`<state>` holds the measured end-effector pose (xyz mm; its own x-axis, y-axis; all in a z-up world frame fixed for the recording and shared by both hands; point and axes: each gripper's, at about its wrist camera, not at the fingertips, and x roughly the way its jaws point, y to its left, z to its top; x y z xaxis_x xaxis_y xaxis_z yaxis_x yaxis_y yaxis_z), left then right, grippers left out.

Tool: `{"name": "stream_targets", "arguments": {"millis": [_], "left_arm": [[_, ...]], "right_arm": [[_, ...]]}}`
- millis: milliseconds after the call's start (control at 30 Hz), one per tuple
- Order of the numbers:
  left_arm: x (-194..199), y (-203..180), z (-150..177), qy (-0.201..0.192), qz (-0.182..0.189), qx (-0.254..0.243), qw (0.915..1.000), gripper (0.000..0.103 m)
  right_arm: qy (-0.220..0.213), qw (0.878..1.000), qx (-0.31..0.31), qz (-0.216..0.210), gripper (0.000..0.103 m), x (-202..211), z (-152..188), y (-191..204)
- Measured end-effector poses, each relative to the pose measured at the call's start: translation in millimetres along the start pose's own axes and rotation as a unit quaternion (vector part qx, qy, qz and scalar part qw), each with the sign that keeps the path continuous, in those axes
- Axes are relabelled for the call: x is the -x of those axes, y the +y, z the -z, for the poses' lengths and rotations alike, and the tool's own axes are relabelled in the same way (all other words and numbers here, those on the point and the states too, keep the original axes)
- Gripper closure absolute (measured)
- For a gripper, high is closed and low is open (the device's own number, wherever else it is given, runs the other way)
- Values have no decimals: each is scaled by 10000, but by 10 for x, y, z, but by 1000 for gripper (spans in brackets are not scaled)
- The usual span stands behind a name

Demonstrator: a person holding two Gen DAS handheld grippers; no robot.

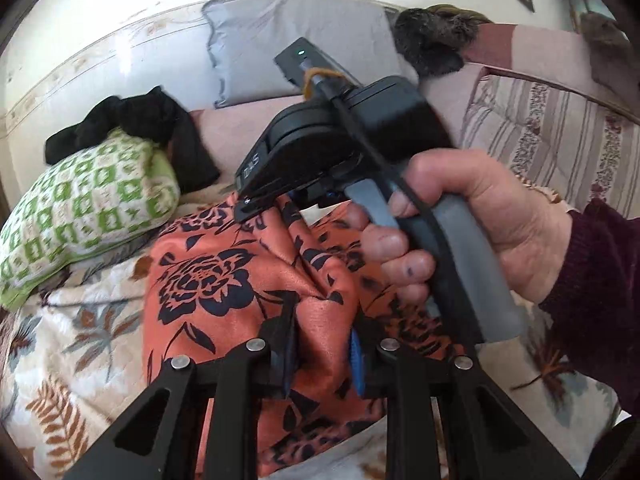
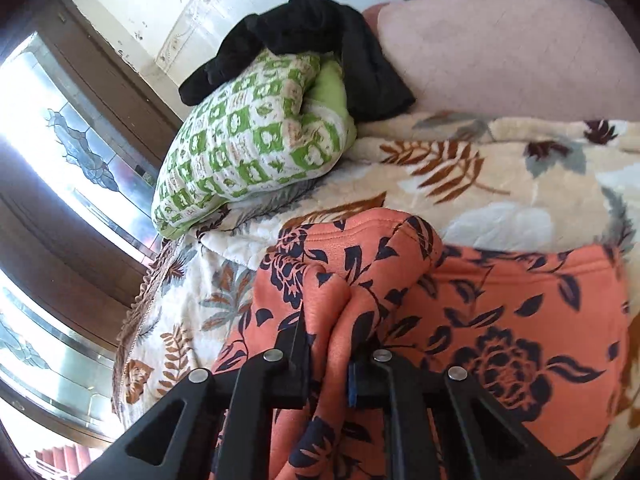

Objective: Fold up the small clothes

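Over the quilted bed (image 2: 500,168), the left gripper (image 1: 320,356) and right gripper (image 2: 330,364) each have jaws pinching a bunched edge of the orange floral garment (image 2: 500,312); mid-fold, the next move likely calls for laying the lifted edge flat

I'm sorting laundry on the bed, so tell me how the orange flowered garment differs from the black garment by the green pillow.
The orange flowered garment has a dark floral print; the black garment is plain. The orange one is pinched by both the left tongs and the right tongs; the black one is untouched. The orange one lies on the leaf-print blanket; the black one is draped over the green pillow. Both are crumpled, unfolded.
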<state>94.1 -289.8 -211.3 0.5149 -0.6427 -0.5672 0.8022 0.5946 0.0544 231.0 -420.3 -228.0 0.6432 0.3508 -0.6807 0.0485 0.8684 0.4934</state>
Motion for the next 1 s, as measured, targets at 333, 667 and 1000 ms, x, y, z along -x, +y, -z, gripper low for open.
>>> {"name": "stream_targets", "arguments": {"millis": [333,667,1000], "left_arm": [[-1028,-617,-111,845,1501,635,9830,80],[149,-112,-148,-73,706,-28,9975,21],[-411,635,329,1268,-483,1012,9856,19]], "right_arm": [[-34,9974,-349,633,90,385,-27,-1319],[-447,9886,-1206,782,42,812,249,-1559],[-162,9960,-198,851,65,1103,687,-454]]}}
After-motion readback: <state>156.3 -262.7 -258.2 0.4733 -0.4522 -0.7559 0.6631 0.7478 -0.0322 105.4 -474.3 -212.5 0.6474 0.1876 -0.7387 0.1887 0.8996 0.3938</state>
